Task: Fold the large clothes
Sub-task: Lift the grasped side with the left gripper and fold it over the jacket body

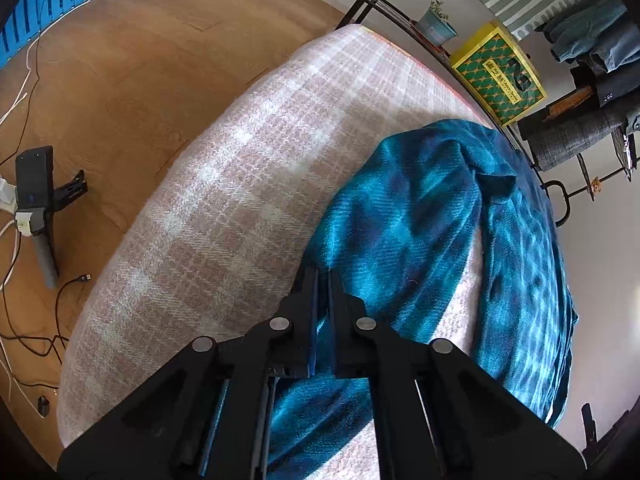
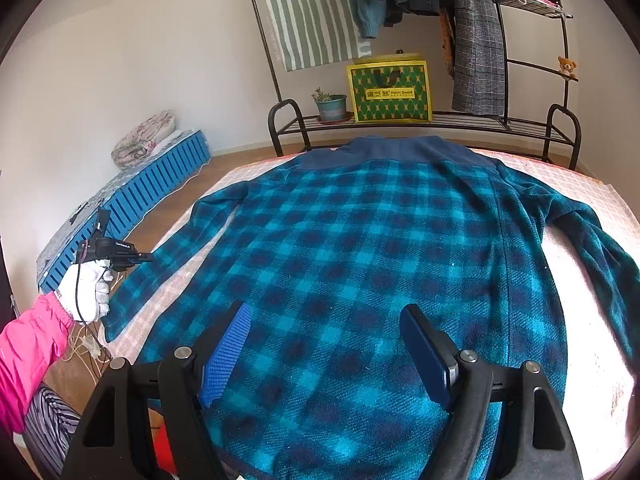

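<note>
Pinching the edge of a teal-and-navy plaid shirt, the left gripper has its two black fingers pressed together, with a fold of the fabric caught between their tips and more of it bunched under them. Seen from the right wrist, that same gripper sits at the far end of the shirt's sleeve, held by a white-gloved hand coming out of a bright pink sleeve. The right gripper hovers over the lower part of the shirt, its blue-padded fingers spread wide with nothing between them. The shirt lies spread flat, back up, on a bed covered with a pale pink checked blanket, its navy collar toward the far edge and both sleeves stretched out to the sides. Beyond the bed stands a black metal clothes rack with a yellow and green patterned bag, a small potted plant and hanging clothes, including a grey checked coat. A small teddy bear perches on the rack's side shelf. On the wooden floor to the left lie cables and a black device, near a blue slatted platform along the wall.
</note>
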`<state>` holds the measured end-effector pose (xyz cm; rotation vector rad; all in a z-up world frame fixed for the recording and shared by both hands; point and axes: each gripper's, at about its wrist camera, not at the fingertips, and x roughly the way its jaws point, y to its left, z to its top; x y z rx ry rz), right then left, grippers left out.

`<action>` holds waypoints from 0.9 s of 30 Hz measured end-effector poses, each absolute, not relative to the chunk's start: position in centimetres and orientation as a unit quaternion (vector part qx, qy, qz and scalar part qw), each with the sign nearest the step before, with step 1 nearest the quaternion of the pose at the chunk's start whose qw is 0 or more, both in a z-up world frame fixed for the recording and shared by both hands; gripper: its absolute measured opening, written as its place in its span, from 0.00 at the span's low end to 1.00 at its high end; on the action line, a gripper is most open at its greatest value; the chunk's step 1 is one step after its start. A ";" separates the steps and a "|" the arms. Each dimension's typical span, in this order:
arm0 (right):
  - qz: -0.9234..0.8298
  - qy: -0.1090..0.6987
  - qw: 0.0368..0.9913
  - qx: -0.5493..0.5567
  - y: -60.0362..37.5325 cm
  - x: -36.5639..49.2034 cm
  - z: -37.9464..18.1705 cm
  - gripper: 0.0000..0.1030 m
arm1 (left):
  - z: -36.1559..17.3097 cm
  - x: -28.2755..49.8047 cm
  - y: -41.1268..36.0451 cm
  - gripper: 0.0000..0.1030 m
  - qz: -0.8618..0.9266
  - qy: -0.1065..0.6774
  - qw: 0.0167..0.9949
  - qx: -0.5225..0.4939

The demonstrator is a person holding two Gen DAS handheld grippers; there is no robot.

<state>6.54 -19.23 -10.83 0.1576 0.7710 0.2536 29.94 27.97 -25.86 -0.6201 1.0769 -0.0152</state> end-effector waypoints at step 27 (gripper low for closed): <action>0.147 0.390 0.907 0.060 -17.9 6.0 -10.9 0.75 | -17.3 22.8 -0.5 0.15 -0.261 0.520 0.812 -0.049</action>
